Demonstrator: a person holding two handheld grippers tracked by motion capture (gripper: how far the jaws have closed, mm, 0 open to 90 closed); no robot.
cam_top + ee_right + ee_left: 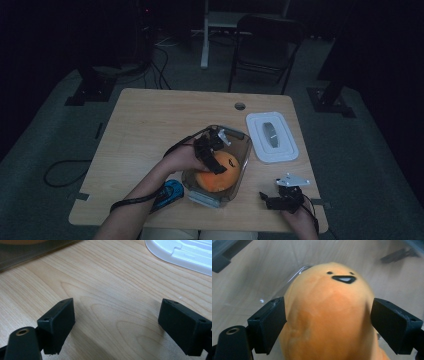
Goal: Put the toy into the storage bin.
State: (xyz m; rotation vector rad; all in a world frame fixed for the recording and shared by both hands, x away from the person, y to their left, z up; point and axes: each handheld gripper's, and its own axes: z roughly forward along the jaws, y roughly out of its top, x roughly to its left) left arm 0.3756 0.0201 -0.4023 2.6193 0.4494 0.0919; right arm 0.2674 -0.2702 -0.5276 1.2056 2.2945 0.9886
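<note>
- Orange plush toy [218,175] — a soft egg-shaped figure with a small stitched face, lying inside the clear plastic container [239,172] near the front middle of the wooden table [150,130]. Seen from above, its face points toward the far right rim and its long axis runs along the container's length.
- Left gripper [216,155]: reaches into the container from the left and straddles the toy. In the left gripper view the toy [329,320] sits squarely between the two black jaws, its long axis running away from the camera, face end farthest. The right pad stands visibly clear of the fabric; the left pad lies right at the toy's flank, with no dent in the plush. The jaws stand spread and released, not clamped.
- Judgement: the toy appears set down in the container, so the coming move is likely a straight withdrawal back along that long axis, away from the face.
- Right gripper [282,200]: rests low near the table's front right edge, well apart from the container, jaws wide and empty over bare wood [112,302].
- White lid [271,136] — lies flat, right of the container; the right hand is nearer to it.
- Blue object [169,194]: beside the left forearm, too dim to identify.
</note>
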